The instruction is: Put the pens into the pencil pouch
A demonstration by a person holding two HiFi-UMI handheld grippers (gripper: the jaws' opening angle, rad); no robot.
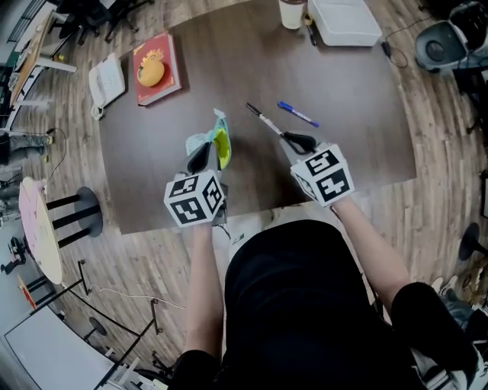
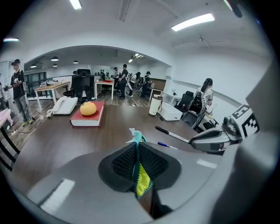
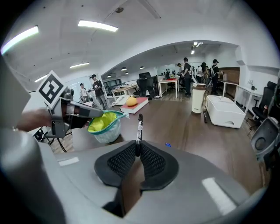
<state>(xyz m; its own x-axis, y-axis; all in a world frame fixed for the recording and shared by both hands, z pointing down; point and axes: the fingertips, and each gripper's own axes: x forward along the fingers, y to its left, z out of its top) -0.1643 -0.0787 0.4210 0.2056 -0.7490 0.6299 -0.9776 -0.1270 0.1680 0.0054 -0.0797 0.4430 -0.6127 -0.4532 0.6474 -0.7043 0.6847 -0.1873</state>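
Note:
My left gripper (image 1: 207, 155) is shut on the rim of the pencil pouch (image 1: 216, 142), a pale teal pouch with a yellow-green lining (image 2: 142, 179); the rim sits between the pads in the left gripper view. In the right gripper view the pouch (image 3: 106, 126) hangs open at the left. My right gripper (image 1: 299, 142) is shut on a black-and-white pen (image 1: 263, 119), held above the table and pointing away from me; its shaft (image 3: 139, 130) rises from between the pads. A blue pen (image 1: 298, 114) lies on the table beyond the right gripper.
A red book (image 1: 156, 70) with an orange on it and a white telephone (image 1: 106, 81) lie at the table's far left. A white cup (image 1: 292, 13) and a white box (image 1: 343, 21) stand at the far edge. People and desks fill the room behind.

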